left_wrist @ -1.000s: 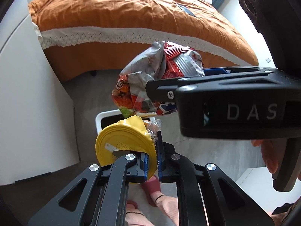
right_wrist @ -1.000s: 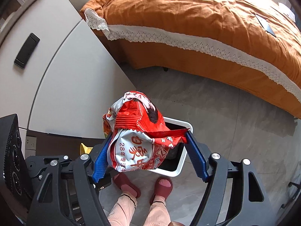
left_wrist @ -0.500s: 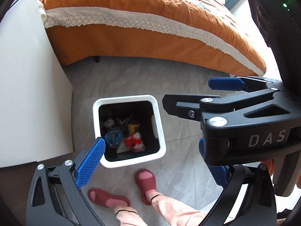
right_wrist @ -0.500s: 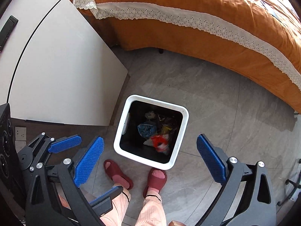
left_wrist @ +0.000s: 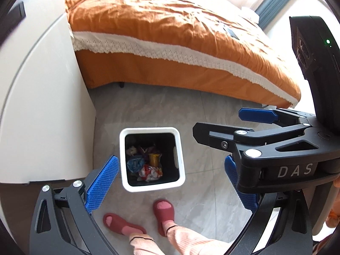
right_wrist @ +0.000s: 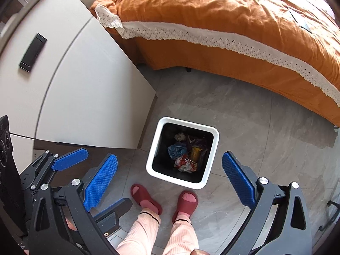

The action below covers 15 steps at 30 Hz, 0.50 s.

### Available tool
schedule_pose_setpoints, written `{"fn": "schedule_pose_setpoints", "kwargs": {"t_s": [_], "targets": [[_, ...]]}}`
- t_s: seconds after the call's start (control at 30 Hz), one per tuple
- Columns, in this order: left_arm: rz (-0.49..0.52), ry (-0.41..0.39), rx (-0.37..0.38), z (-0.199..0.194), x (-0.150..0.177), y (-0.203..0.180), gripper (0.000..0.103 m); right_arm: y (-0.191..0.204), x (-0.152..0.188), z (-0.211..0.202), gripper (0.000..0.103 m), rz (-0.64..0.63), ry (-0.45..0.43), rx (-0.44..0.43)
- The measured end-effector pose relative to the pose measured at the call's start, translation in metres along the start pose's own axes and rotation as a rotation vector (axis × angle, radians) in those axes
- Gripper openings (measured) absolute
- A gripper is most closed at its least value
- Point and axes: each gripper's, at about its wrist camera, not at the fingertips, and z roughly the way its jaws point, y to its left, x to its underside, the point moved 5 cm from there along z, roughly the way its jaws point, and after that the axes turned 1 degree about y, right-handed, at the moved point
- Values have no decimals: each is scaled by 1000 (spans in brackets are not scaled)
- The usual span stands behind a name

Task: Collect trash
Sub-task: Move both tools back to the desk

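Both the left gripper [left_wrist: 167, 182] and right gripper [right_wrist: 170, 182] are hanging wide open, holding nothing, above the white bin [right_wrist: 214, 136] with trash [right_wrist: 186, 163] lying inside

Bin: we see a white square trash bin [right_wrist: 153, 150], upright on the floor, open-topped.
Contents: we note crumpled wrappers [right_wrist: 185, 164] lying at its bottom.

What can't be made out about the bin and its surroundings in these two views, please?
- Bin bottom: both views, trash covers it.
- Wrapper print: too small, both views.
- Floor at right: left view, right gripper hides it.
- Dark item on bed: too small.
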Motion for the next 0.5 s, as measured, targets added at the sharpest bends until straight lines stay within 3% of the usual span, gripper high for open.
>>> {"fn": "schedule_pose_setpoints", "kwargs": {"t_s": [0.3,0.5], "targets": [[4,-96,-13,-75,-13,0,98,40,-16,-70,98,-26,-108,5],[-6,-215,-67,-153,-21,14,98,92,-32,-117,98,-67,-180,-30]]}}
